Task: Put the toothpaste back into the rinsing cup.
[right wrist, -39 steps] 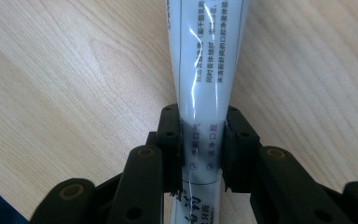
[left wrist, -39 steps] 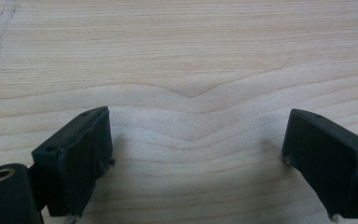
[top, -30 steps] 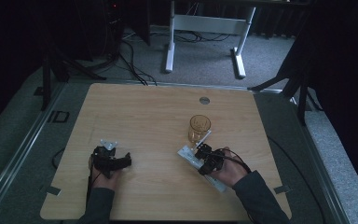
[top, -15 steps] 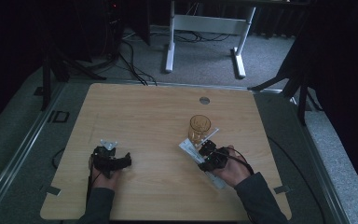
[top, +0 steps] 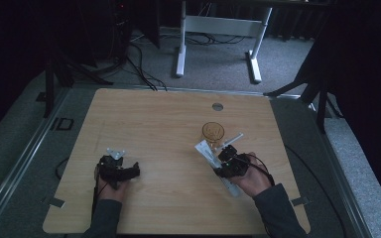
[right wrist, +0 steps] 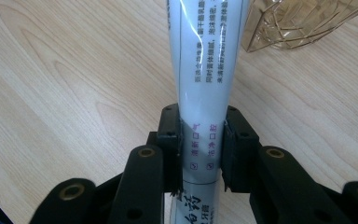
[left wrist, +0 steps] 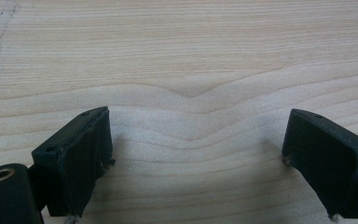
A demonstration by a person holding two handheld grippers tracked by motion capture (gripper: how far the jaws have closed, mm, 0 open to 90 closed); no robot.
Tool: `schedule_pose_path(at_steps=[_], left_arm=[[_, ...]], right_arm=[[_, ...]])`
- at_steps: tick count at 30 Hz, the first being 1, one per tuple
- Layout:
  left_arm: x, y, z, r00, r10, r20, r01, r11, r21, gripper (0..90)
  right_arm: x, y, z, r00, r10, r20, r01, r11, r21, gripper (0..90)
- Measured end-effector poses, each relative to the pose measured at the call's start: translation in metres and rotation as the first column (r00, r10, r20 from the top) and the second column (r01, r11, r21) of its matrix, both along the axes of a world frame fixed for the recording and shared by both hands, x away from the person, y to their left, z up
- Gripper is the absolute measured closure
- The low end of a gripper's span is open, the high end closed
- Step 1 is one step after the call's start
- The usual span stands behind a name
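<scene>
the left gripper [top: 129, 171] rests low on the near left of the wooden desk [top: 149, 129], its jaws released wide with bare wood between them. the right gripper [right wrist: 203, 149] at the near right has its jaws clenched on a white toothpaste tube [right wrist: 205, 70], which slants up off the desk toward the amber glass cup [top: 212, 133] standing just beyond it.
</scene>
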State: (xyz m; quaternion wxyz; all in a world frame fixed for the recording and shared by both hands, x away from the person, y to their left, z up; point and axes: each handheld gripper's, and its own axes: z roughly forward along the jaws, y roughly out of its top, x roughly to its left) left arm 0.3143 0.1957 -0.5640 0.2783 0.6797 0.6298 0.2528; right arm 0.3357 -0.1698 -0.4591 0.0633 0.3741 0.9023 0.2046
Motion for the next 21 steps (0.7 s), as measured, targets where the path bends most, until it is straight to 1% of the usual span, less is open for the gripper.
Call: schedule_pose_path(at_steps=[9, 21], left_arm=[[0.0, 0.0, 0.0, 1.0, 0.0, 0.0, 0.0, 1.0, -0.001, 8.6], [0.0, 0.0, 0.0, 1.0, 0.002, 0.003, -0.002, 1.0, -0.003, 8.6]], right_arm=[[0.001, -0.005, 0.007, 0.9994, -0.026, 0.022, 0.025, 0.999, 0.04, 72.2], [0.005, -0.008, 0.017, 0.9978, -0.04, 0.052, 0.037, 0.997, 0.064, 72.2]])
